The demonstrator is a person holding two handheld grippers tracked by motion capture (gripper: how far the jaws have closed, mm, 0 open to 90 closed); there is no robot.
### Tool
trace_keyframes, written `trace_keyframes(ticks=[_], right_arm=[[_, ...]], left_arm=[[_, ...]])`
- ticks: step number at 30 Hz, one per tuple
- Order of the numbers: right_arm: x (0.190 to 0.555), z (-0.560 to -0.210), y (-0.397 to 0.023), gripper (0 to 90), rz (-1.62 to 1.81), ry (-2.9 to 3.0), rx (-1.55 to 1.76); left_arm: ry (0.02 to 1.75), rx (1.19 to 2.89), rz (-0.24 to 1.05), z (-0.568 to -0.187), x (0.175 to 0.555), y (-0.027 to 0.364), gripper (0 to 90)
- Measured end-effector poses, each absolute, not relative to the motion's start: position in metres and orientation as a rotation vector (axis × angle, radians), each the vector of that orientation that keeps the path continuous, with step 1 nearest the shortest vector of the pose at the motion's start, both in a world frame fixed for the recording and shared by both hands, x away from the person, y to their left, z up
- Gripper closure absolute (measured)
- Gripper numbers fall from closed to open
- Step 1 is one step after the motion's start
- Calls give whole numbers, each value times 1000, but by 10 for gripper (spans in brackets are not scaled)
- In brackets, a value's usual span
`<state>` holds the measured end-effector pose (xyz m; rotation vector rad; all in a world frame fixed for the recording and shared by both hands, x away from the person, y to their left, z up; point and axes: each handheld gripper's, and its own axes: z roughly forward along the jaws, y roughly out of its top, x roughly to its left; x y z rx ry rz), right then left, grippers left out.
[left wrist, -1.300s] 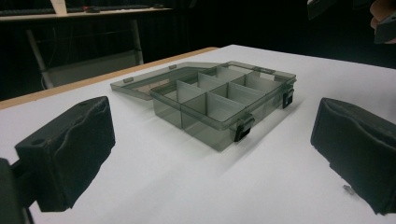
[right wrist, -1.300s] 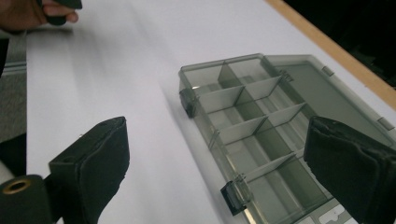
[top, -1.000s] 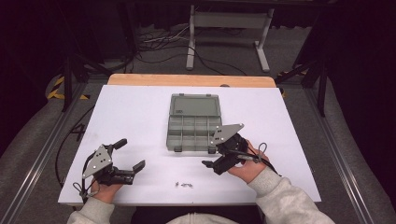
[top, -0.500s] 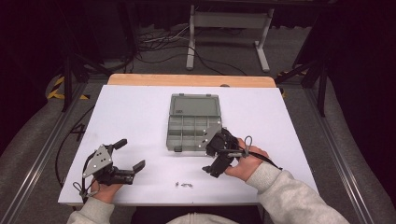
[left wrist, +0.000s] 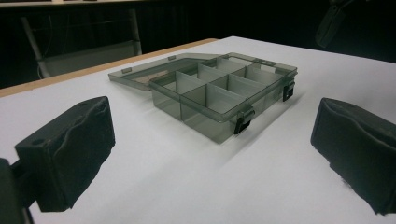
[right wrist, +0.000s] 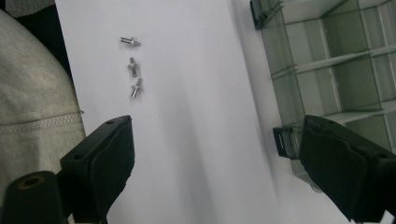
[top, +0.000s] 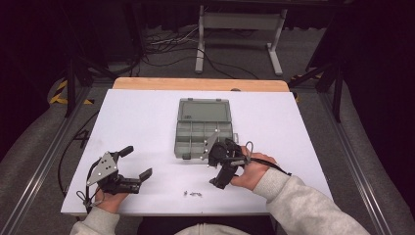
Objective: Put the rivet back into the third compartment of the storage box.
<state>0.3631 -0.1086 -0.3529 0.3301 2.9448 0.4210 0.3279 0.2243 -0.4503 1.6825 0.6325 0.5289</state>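
Item 1: right gripper (top: 216, 169), held in the person's right hand (top: 252, 169) near the front edge of the white table (top: 137, 112). The hand lies low with the wrist turned inward, so the gripper points left across the table, 1 jaw beside the box's front corner, the other toward the person. Jaws wide apart, nothing between them; they have just been closing slightly.

Item 2: 3 small screws (right wrist: 132, 65), loose on the table near its front edge, just ahead of the right gripper, untouched.

Item 3: clear compartment box (top: 201, 137), mid-table, lid (top: 204, 109) laid open flat behind it; the compartments in sight hold nothing.

Item 4: left gripper (top: 138, 164), in the left hand (top: 110, 198) at the table's front left, pointing toward the box, well apart from it. Jaws wide open, holding nothing.
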Motion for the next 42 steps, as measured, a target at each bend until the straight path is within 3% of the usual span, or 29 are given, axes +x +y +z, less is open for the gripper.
trace_keyframes(ticks=[29, 42], right_arm=[[344, -405, -66, 214, 326, 3041, 171], [338, -420, -59, 536, 262, 3091, 152]], left_arm=[[637, 1690, 524, -451, 328, 225, 2], [635, 1701, 522, -450, 328, 225, 2]])
